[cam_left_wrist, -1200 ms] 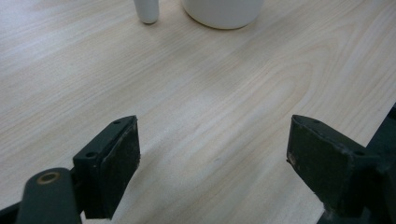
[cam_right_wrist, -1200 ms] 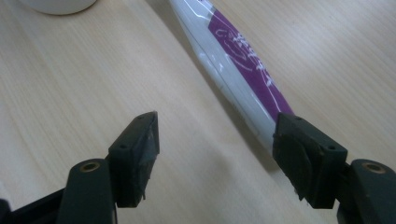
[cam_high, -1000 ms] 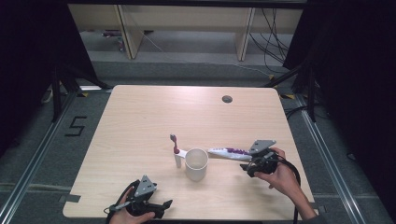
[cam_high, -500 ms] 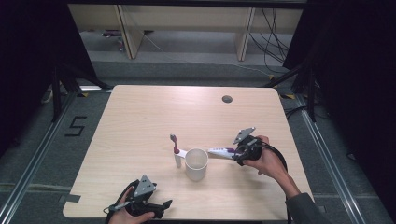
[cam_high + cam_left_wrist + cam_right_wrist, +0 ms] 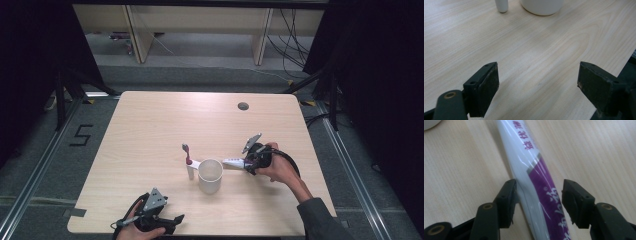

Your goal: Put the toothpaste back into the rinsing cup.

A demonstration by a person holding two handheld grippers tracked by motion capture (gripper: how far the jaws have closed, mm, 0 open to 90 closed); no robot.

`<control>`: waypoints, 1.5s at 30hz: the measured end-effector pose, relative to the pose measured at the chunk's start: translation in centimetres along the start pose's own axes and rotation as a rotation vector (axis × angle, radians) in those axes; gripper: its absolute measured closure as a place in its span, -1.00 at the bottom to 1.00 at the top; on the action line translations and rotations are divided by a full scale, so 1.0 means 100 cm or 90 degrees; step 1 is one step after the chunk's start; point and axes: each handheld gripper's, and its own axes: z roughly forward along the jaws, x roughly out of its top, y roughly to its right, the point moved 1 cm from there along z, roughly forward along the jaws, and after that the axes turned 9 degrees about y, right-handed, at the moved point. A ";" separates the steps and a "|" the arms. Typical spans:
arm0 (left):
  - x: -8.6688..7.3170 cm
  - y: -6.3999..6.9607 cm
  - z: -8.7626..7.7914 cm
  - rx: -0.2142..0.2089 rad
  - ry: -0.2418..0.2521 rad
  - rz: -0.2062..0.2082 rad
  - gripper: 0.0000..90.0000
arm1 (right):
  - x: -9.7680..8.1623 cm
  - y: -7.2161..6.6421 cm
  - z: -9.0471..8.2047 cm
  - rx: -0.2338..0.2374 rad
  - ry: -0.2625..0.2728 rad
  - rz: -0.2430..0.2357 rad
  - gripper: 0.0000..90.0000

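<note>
As right tool [image 5: 537, 202] closes round one tube [image 5: 534, 182] | left tool [image 5: 537, 92] open | one cup [image 5: 210, 175]

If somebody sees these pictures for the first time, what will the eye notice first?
First, the white and purple tube lying on the table, between the right gripper jaws, which have just been closing. Next, the white cup near the middle, with a toothbrush beside it.

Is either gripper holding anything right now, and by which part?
Nothing is gripped yet. The right gripper straddles the toothpaste tube near its purple end, jaws closing; one pad looks short. The left gripper is open.
</note>
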 end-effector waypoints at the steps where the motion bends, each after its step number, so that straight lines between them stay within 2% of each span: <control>1: 0.000 0.000 0.000 0.000 0.000 0.000 -0.62 | 0.001 0.000 0.001 0.005 -0.002 -0.008 0.07; 3: 0.000 0.000 -0.001 0.000 -0.001 0.002 -0.62 | 0.000 -0.004 0.002 0.003 -0.020 0.007 0.05; 4: 0.000 0.000 0.000 0.000 0.001 0.000 -0.62 | 0.001 -0.003 0.003 0.002 -0.024 -0.008 0.05; 5: 0.000 0.000 -0.001 -0.002 -0.001 0.003 -0.62 | 0.001 -0.004 0.003 0.005 -0.028 -0.004 0.07; 6: 0.000 0.000 0.000 -0.001 0.001 0.001 -0.62 | 0.002 -0.002 0.003 0.006 -0.027 -0.027 0.09; 7: 0.000 0.000 0.000 0.000 0.001 0.000 -0.62 | 0.003 -0.004 0.003 0.000 -0.039 -0.017 0.12; 11: 0.000 0.001 0.000 -0.002 0.000 0.000 -0.62 | 0.003 -0.002 0.003 0.017 -0.057 -0.027 0.21; 12: 0.000 0.001 0.000 -0.002 0.000 0.001 -0.62 | 0.004 0.000 0.004 0.029 -0.069 -0.037 0.23; 16: 0.000 0.000 0.000 -0.006 -0.004 0.007 -0.62 | 0.004 0.000 0.004 0.036 -0.065 -0.020 0.25; 17: 0.000 0.000 0.000 -0.005 -0.003 0.006 -0.62 | 0.005 0.001 0.004 0.045 -0.076 -0.022 0.25; 19: 0.000 0.001 0.000 -0.006 -0.006 0.007 -0.62 | 0.007 0.000 0.004 0.044 -0.087 -0.019 0.26; 22: 0.000 0.002 0.001 -0.006 -0.001 0.002 -0.61 | 0.010 0.000 0.005 0.051 -0.099 -0.034 0.28; 23: 0.000 0.001 0.001 -0.008 -0.001 0.007 -0.61 | 0.011 -0.002 0.005 0.042 -0.104 -0.023 0.28; 24: 0.000 0.001 0.001 -0.009 -0.002 0.006 -0.61 | 0.011 -0.002 0.005 0.043 -0.106 -0.024 0.29; 26: -0.001 0.002 0.001 -0.008 0.003 -0.003 -0.61 | 0.012 -0.001 0.005 0.057 -0.110 -0.031 0.30; 27: -0.001 0.002 0.001 -0.008 0.003 -0.003 -0.60 | 0.012 -0.003 0.005 0.052 -0.118 -0.012 0.31; 28: 0.000 0.001 0.001 -0.009 -0.003 0.007 -0.60 | 0.013 -0.004 0.005 0.054 -0.123 -0.022 0.32; 30: 0.000 0.002 0.001 -0.009 -0.003 0.004 -0.60 | 0.015 -0.006 0.005 0.051 -0.132 -0.026 0.33; 31: 0.000 0.002 0.000 -0.005 -0.007 0.004 -0.60 | 0.015 -0.007 0.005 0.054 -0.136 -0.017 0.34; 32: 0.000 0.002 0.000 -0.006 -0.006 0.003 -0.60 | 0.016 -0.005 0.005 0.060 -0.137 -0.034 0.35; 33: 0.000 0.002 0.000 -0.008 -0.008 0.005 -0.60 | 0.017 -0.007 0.005 0.055 -0.143 -0.023 0.36; 37: -0.001 0.002 0.000 -0.006 -0.010 0.005 -0.59 | 0.018 -0.007 0.005 0.064 -0.148 -0.027 0.45; 39: 0.000 0.002 0.000 -0.009 -0.011 0.006 -0.58 | 0.019 -0.009 0.004 0.069 -0.153 -0.025 0.63; 40: 0.000 0.002 0.001 -0.008 -0.010 0.006 -0.58 | 0.019 -0.011 0.004 0.081 -0.151 -0.030 0.69; 42: -0.001 0.002 0.001 -0.008 -0.013 0.007 -0.58 | 0.017 -0.012 0.007 0.088 -0.153 -0.040 0.70; 45: -0.001 0.002 0.001 -0.009 -0.013 0.008 -0.58 | 0.017 -0.012 0.007 0.084 -0.156 -0.024 0.71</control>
